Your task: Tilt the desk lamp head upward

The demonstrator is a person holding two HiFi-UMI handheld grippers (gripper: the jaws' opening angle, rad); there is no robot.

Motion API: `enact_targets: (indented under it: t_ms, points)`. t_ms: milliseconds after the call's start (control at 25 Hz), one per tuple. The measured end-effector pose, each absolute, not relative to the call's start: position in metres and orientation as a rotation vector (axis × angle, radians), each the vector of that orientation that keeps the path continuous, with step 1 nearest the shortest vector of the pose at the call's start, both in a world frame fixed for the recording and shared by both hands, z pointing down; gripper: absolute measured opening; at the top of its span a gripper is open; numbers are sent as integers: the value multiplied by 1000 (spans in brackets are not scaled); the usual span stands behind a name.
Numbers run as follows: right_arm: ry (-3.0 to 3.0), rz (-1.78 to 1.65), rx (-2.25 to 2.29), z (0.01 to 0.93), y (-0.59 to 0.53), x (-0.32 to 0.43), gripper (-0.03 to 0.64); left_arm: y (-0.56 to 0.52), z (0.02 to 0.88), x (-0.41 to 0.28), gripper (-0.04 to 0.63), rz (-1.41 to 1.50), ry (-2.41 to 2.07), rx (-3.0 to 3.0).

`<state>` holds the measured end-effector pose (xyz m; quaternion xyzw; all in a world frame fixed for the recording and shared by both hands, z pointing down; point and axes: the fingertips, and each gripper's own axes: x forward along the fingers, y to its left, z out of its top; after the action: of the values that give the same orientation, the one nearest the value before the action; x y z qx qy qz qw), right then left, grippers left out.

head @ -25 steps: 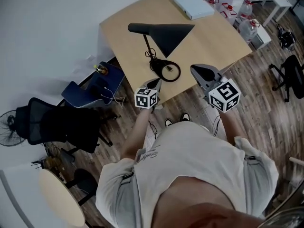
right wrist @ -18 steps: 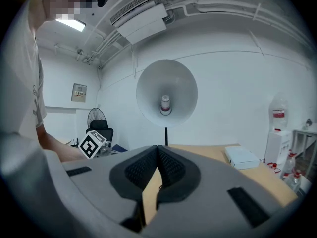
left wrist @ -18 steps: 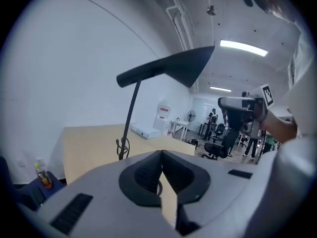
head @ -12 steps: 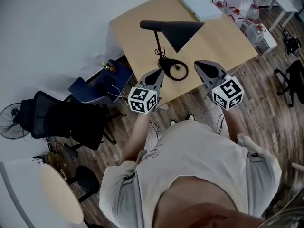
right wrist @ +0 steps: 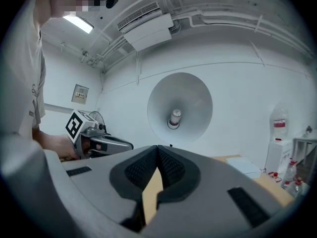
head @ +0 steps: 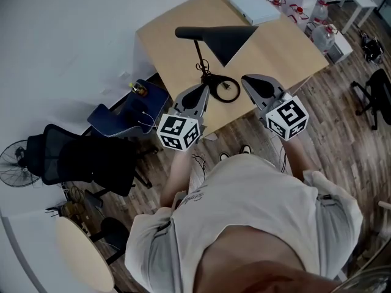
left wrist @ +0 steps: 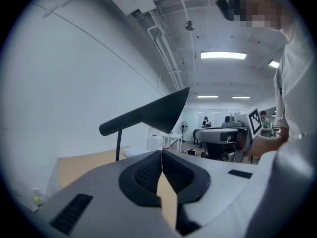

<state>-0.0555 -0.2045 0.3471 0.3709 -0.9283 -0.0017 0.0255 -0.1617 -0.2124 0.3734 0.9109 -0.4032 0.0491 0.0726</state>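
Note:
The black desk lamp stands on the wooden table (head: 281,47). Its cone head (head: 229,38) points right, level, above a thin stem (head: 198,57) and a ring base (head: 223,89). My left gripper (head: 198,92) hovers just left of the base, shut and empty. My right gripper (head: 252,83) hovers just right of the base, also shut and empty. The left gripper view shows the lamp head (left wrist: 148,114) side-on above the closed left gripper (left wrist: 162,153). The right gripper view looks into the white inside of the cone and its bulb (right wrist: 174,118) over the closed right gripper (right wrist: 157,148).
A white flat box (head: 250,6) lies at the table's far corner. Water bottles (head: 322,34) stand on the floor to the right. A blue chair (head: 125,113) and a black office chair (head: 79,159) sit left of the table, near the white wall.
Both grippers have edged forward over the table's near edge toward the lamp base. The lamp head keeps the same level pose.

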Motion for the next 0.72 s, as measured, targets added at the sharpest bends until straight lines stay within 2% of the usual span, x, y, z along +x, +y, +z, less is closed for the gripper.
enact_targets:
  t_ms: [720]
  points:
    - [-2832,-2,1292,353,-213,-37,-6,-218,358,-152,15,190,-1214,2819]
